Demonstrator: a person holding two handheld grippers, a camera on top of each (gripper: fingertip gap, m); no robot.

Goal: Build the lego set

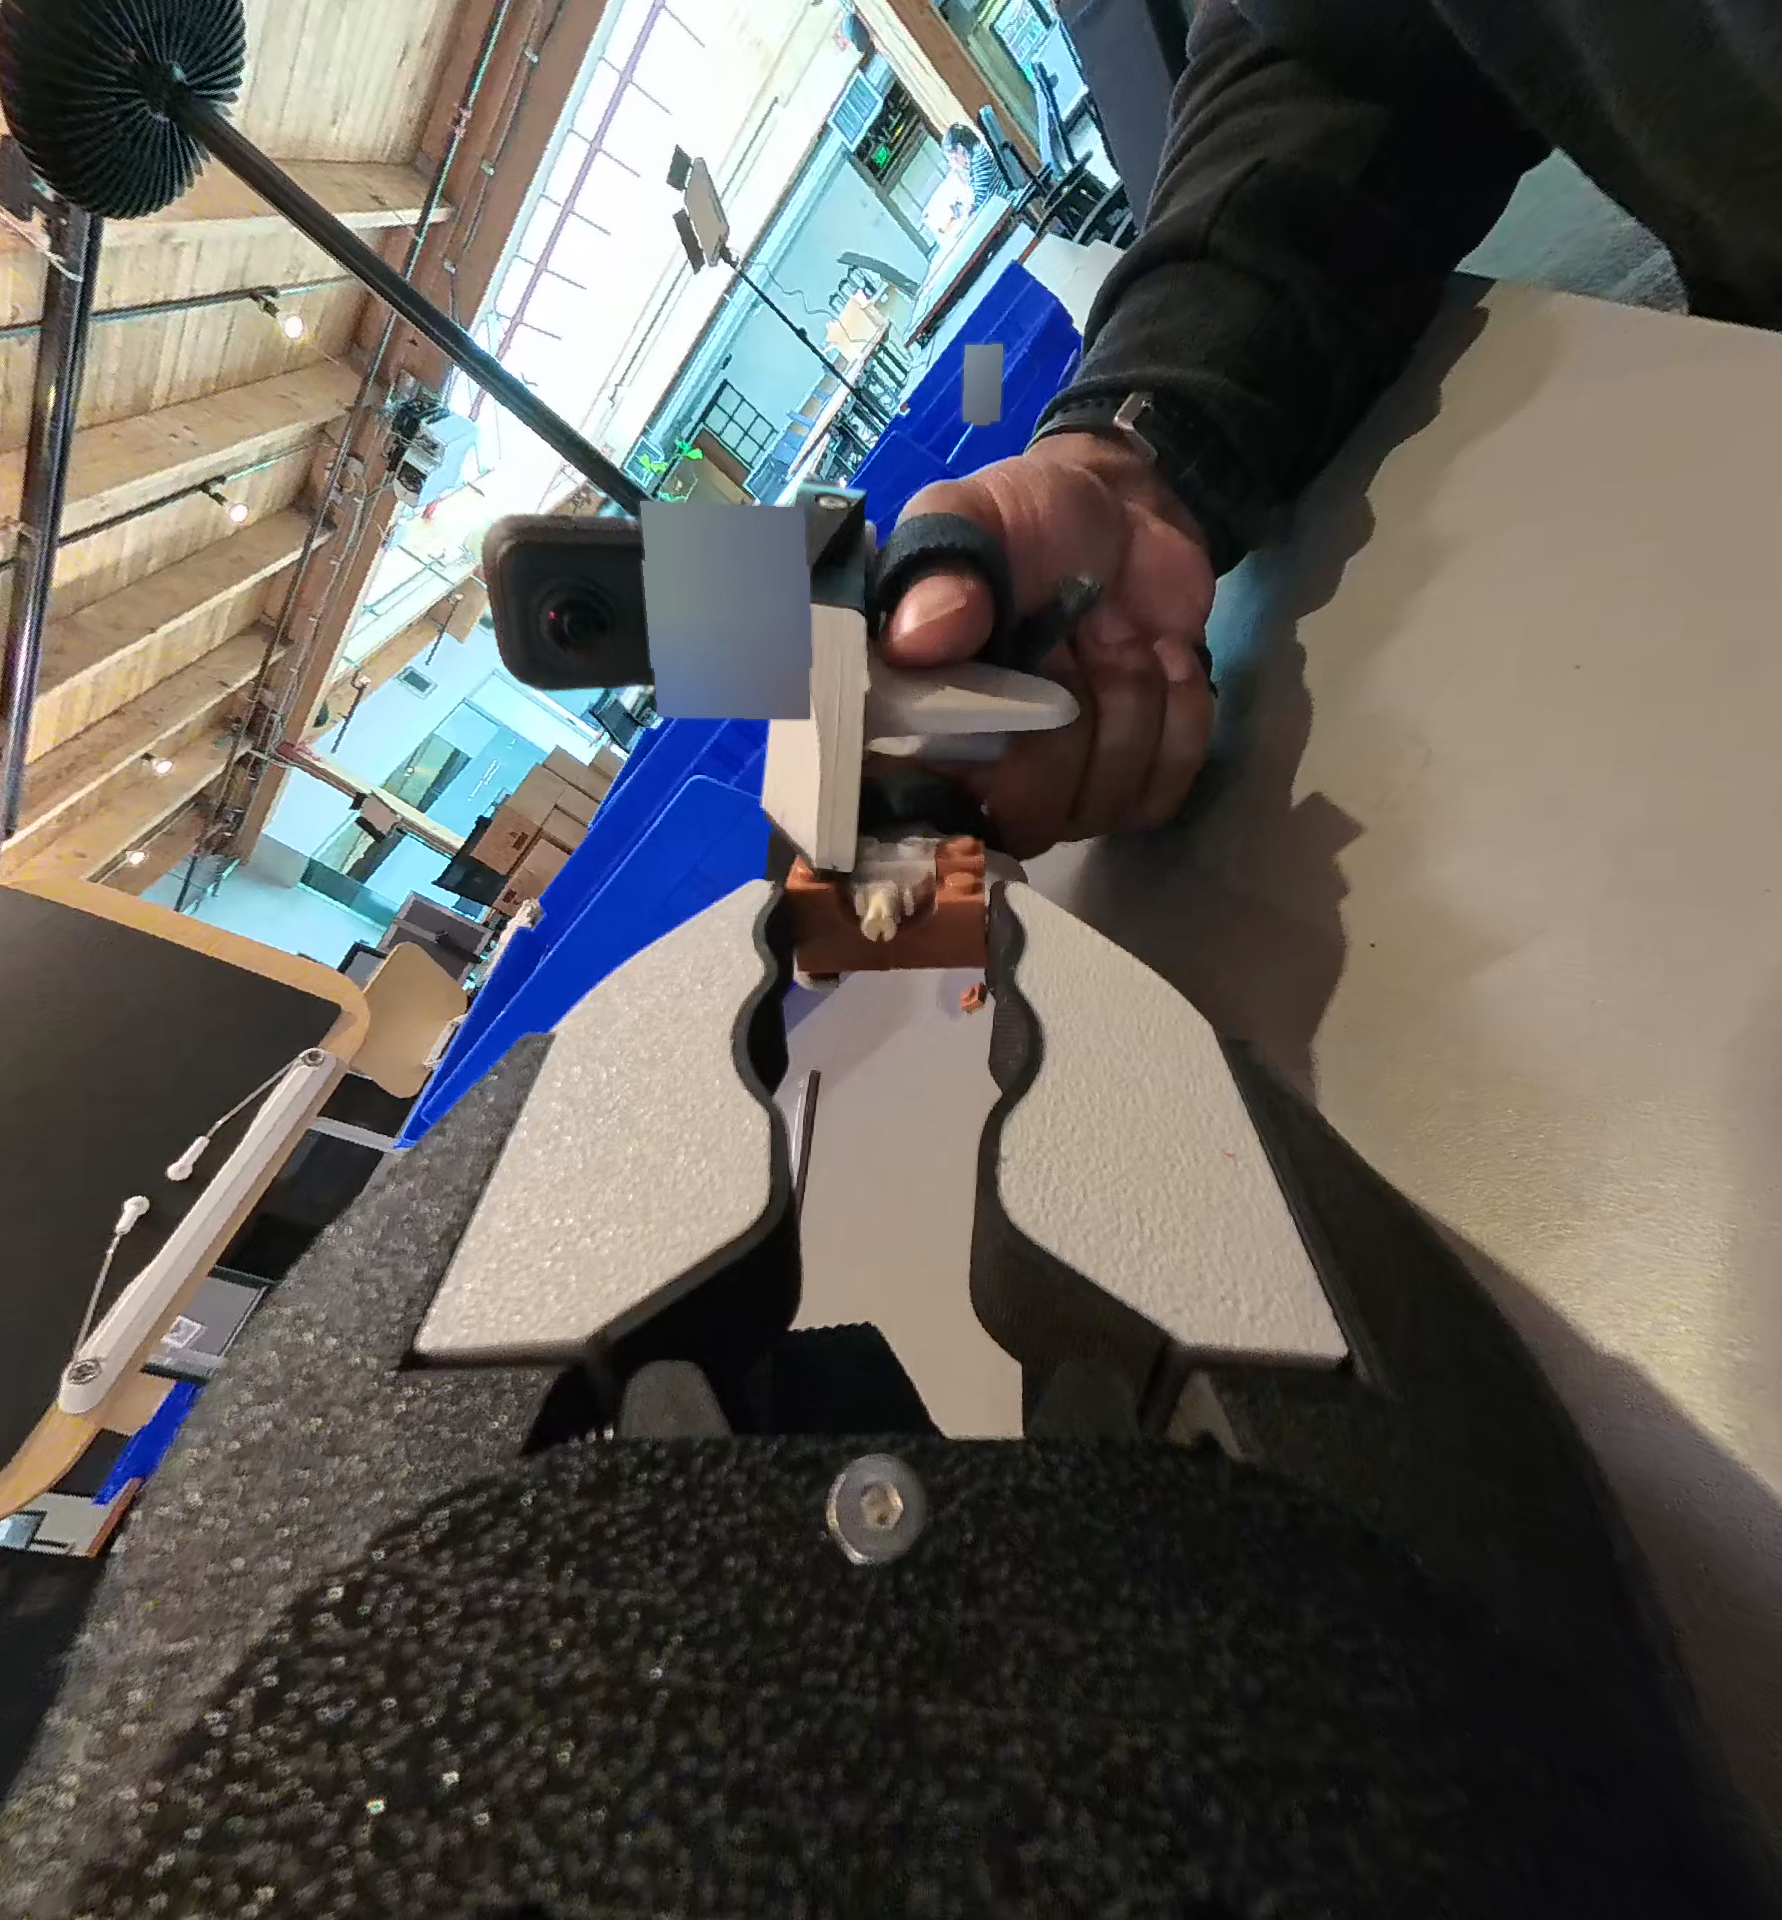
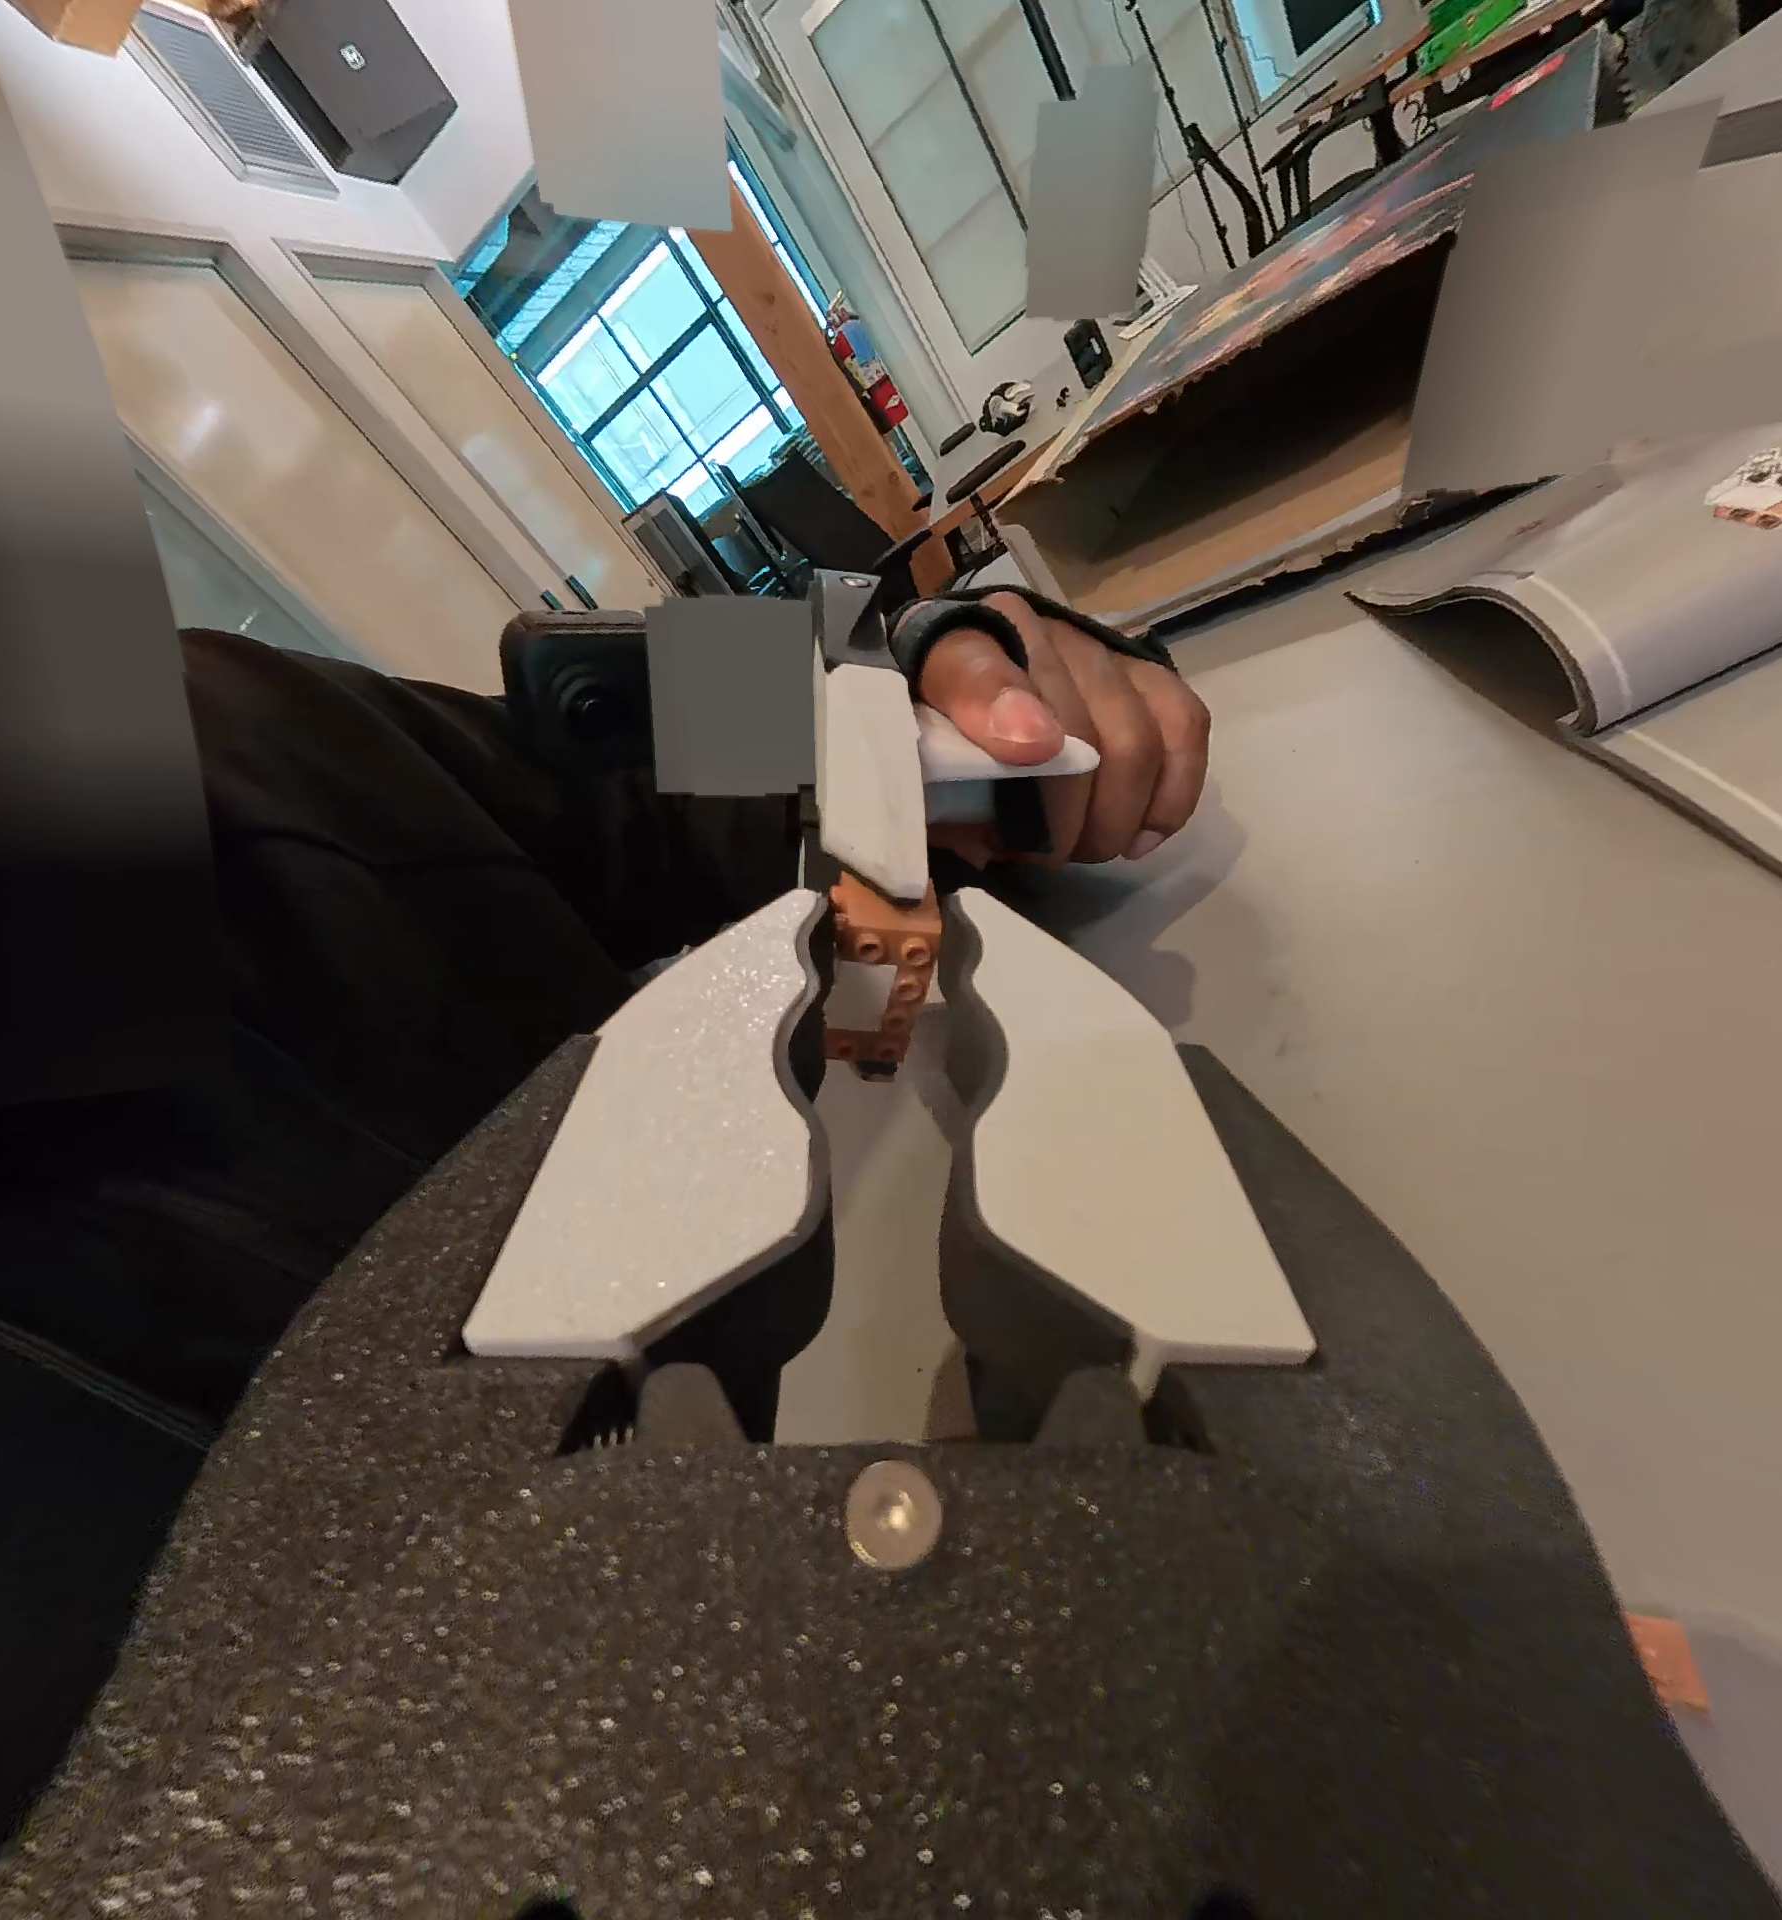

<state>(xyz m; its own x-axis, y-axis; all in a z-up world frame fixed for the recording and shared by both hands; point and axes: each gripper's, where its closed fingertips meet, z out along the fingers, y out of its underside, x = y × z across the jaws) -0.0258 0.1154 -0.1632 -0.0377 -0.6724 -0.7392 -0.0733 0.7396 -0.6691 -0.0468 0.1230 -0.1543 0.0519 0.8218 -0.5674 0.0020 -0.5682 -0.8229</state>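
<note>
So both grippers are working the same little brick build (image 1: 882,925) at once, held up off the grey table (image 1: 1593,727) between them. It's a brown, studded chunk with some pale bits stuck on it. The left gripper (image 1: 887,920) has its two fingers pinched on the brown block's opposite ends, pads against the sides, so it's basically acting as the vise here. The right gripper (image 2: 882,966) comes in from the opposite side and is clamped across the narrower way of the same build, fingers closed in snug on the studded face and the grey tile on it. My read is that one side steadies it while the other presses or seats a piece, which would explain why they meet nose to nose like that. Each gripper is in a hand (image 1: 1074,665) strapped to the handle, thumb on the trigger paddle, presumably to keep the squeeze steady. Off to the side there's an open booklet (image 2: 1645,623) lying flat on the table with a picture of a similar build, handy to glance at. A tiny brown piece (image 1: 973,1000) sits loose on the table just under the left gripper, and blue bins (image 1: 658,831) line the far edge.
</note>
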